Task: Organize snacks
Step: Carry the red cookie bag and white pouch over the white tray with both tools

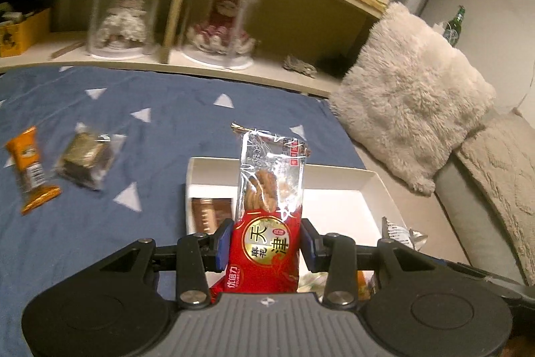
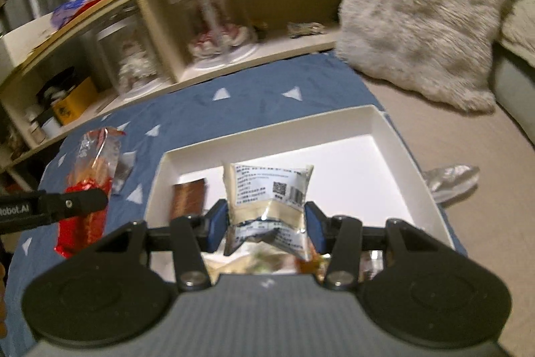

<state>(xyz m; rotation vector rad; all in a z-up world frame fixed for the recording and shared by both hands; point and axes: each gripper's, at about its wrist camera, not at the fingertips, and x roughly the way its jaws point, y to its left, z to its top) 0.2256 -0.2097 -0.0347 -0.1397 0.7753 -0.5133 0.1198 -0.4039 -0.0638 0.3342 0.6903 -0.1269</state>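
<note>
The left tongs are clenched on a red pack, their blue pads pressing its printed lower part from both sides. The pack is long and narrow. Its long axis runs away from the camera, along the fingers, with the clear end and crimped seal pointing out past the fingertips and the red end back toward the tongs' body. Twisted biscuits show through the clear part. It hangs above the near left part of a white box that lies on a blue sheet with white triangles.

The right tongs are grasping a white pouch across its lower half. The pouch is almost square, its printed back with a barcode facing the camera and its top edge pointing away; its bottom is crumpled between the pads. It is held over the box, above the near edge.

A brown packet lies inside the box at its left wall. On the sheet, well left of the box, lie an orange bar and a clear-wrapped dark snack, side by side. A silver wrapper lies just right of the box.
</note>
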